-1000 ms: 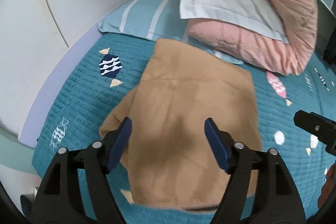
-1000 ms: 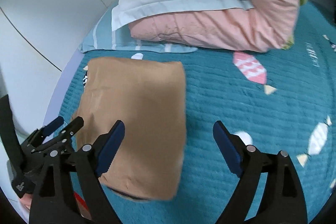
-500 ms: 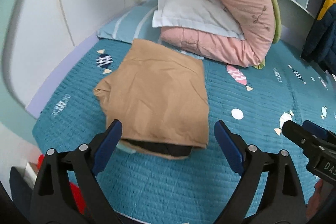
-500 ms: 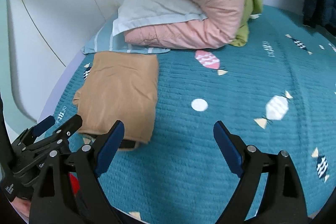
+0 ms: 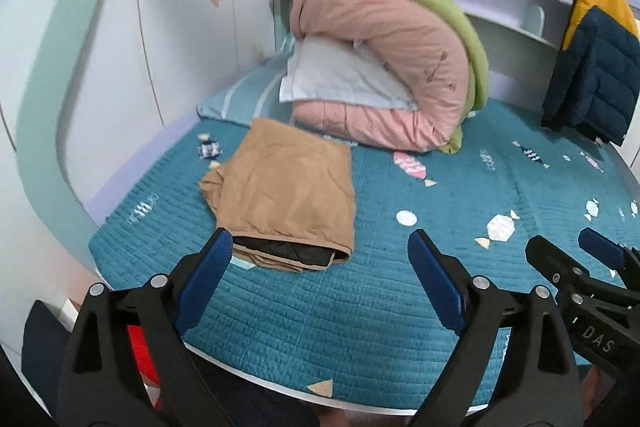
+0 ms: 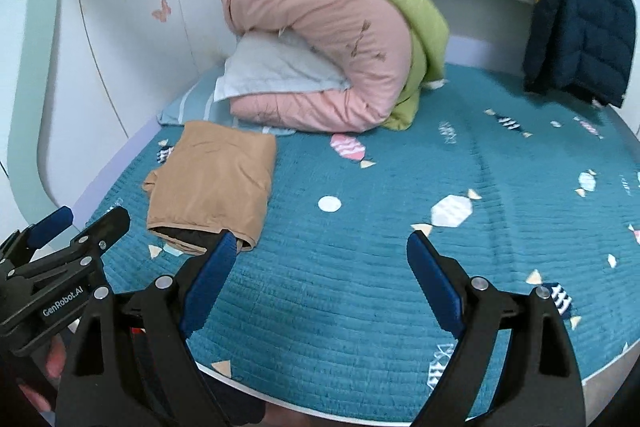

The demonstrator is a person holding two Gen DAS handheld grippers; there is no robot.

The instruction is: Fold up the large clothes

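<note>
A tan garment with a dark lining lies folded into a rectangle on the teal bedspread, near the bed's left side. My left gripper hangs open above the bed's front edge, well back from the fold, with nothing between its blue pads. My right gripper is open too, to the right of the garment and clear of it. Each gripper shows in the other's view: the right gripper at the right edge, the left gripper at the lower left.
A rolled pink and green duvet with a pale pillow sits at the head of the bed. A navy and yellow jacket hangs at the right. White wardrobe doors line the left side.
Both grippers have pulled back and up from the folded garment, which now lies farther off. The left jaws have widened. The garment has stayed put.
</note>
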